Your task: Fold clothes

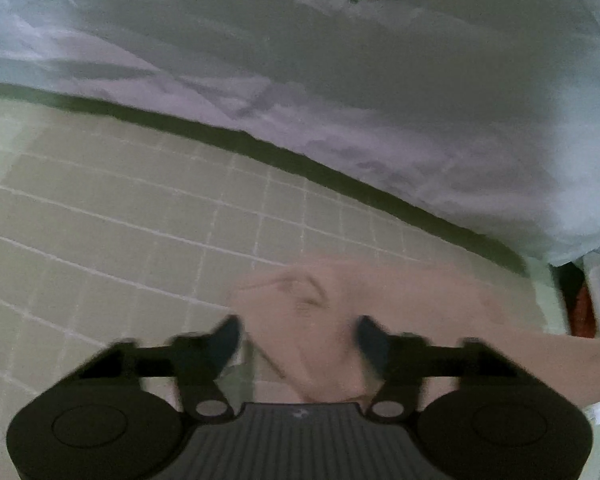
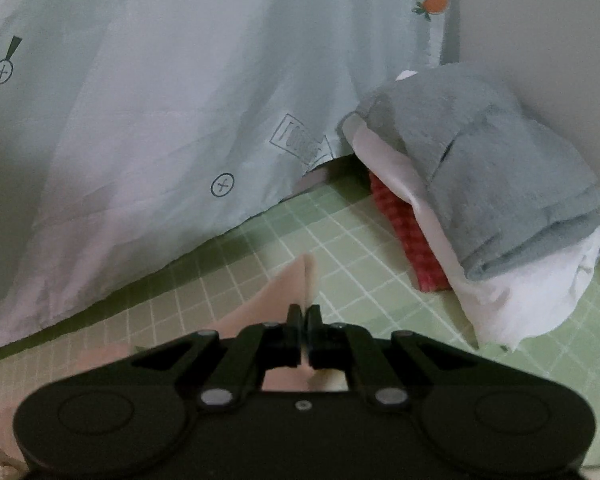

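Right wrist view shows the right gripper [image 2: 304, 312] with jaws pinching an edge of the pink cloth [image 2: 296, 276] above the green grid mat [image 2: 360, 240], near a folded pile [image 2: 480, 184]. Left wrist view: the left gripper [image 1: 298, 334] has jaws spread, pink cloth between them, blurred; contact unclear.

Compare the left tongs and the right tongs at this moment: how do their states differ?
The left tongs stand apart with the pink cloth lying between the fingers, pads not pressing it; the right tongs are shut on an edge of the pink cloth. The left tongs look motion-blurred; the right tongs look sharp. Both point down over the green gridded mat and meet the same garment.
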The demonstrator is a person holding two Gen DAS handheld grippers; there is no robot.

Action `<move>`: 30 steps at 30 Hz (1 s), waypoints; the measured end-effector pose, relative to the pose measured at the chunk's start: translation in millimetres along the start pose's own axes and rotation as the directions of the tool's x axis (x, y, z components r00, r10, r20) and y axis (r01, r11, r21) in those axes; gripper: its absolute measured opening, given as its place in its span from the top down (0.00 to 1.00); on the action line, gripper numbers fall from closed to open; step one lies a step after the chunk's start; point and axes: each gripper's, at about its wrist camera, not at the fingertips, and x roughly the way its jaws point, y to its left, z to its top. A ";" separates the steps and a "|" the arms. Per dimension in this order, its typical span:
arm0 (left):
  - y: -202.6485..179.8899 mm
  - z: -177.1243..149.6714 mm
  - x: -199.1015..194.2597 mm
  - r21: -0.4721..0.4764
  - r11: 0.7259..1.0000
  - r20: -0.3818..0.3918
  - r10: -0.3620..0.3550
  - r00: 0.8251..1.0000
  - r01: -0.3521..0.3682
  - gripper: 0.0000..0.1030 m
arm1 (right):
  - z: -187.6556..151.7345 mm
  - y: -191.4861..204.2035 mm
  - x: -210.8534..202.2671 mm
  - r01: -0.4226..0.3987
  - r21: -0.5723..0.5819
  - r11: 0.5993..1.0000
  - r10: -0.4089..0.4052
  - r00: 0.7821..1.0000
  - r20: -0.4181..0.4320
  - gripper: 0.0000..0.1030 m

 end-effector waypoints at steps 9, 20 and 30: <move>-11.7 28.2 15.2 0.085 0.995 0.104 0.039 0.994 -0.048 0.92 | 4.2 -4.5 6.8 0.016 -0.046 0.999 -0.016 1.000 0.003 0.97; -20.6 6.9 0.6 0.121 0.968 0.065 0.213 0.975 -0.219 0.22 | -15.5 19.8 3.1 -0.022 -0.138 0.990 0.016 0.999 -0.038 0.97; -28.4 -54.5 -75.1 0.135 0.939 0.031 0.316 0.948 -0.317 0.21 | -58.3 62.1 -71.9 -0.176 -0.268 0.947 0.169 0.984 -0.049 0.97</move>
